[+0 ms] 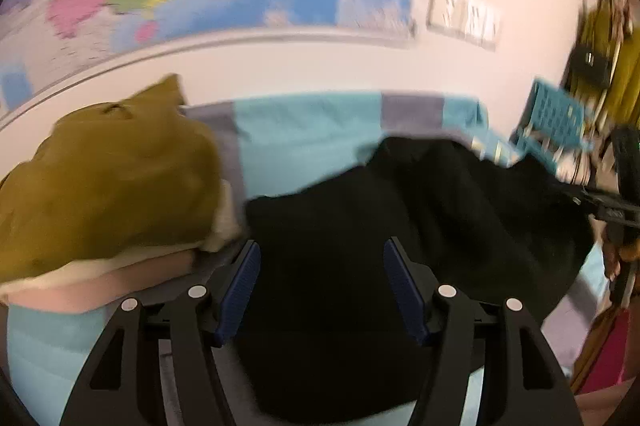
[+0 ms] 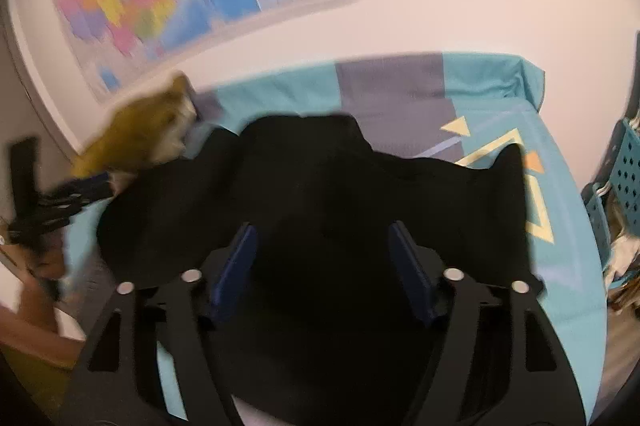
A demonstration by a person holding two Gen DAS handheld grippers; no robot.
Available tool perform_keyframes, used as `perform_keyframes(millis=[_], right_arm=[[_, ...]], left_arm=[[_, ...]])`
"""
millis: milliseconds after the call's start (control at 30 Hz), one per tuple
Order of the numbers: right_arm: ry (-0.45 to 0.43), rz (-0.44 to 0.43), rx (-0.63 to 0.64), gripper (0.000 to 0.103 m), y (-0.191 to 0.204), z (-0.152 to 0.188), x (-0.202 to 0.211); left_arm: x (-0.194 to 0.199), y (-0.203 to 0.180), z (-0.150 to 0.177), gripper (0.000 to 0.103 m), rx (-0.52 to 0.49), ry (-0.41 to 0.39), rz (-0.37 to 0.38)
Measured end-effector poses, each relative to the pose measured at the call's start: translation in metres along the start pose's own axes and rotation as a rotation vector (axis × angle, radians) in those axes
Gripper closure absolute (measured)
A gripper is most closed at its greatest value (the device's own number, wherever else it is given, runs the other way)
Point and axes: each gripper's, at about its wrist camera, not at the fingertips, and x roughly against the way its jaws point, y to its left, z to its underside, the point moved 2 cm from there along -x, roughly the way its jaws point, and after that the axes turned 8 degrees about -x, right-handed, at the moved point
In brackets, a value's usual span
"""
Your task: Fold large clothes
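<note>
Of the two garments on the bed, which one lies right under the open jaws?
The black garment, spread across the blue bedsheet under both pairs of jaws. The mustard-yellow garment sits bunched on a pile off to the left.

left gripper [image 1: 322, 290]: black arms, silver screws | right gripper [image 2: 323, 272]: same black frame, blue ribbed pads [image 2: 236, 270]

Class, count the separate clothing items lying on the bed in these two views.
2 clearly: a black garment spread across the bed's middle, and a mustard-yellow garment heaped by the wall to its left. Pale fabric under the yellow one may be more folded clothes.
</note>
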Motion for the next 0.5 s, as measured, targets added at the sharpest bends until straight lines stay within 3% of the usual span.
perform_keyframes(millis=[100, 133, 167, 233, 400, 500], right_arm=[[0.046, -0.01, 0.017, 0.034, 0.001, 0.002, -0.028], [0.051, 0.0, 0.034, 0.047, 0.001, 0.002, -0.032], [0.059, 0.019, 0.067, 0.067, 0.003, 0.004, -0.038], [0.043, 0.026, 0.089, 0.092, 0.007, 0.005, -0.038], [-0.194, 0.052, 0.011, 0.096, -0.009, -0.023, 0.014], [-0.117, 0.068, -0.021, 0.095, -0.024, -0.018, -0.007]], left_arm=[[-0.031, -0.021, -0.003, 0.041, -0.042, 0.076, 0.038], [-0.042, -0.025, -0.004, 0.041, -0.052, 0.1, 0.043], [-0.054, -0.028, -0.005, 0.041, -0.059, 0.126, 0.033], [-0.068, -0.029, -0.004, 0.046, -0.057, 0.161, 0.01], [-0.078, -0.024, -0.013, 0.064, -0.032, 0.138, 0.023], [-0.082, -0.021, -0.017, 0.07, -0.018, 0.132, -0.024]])
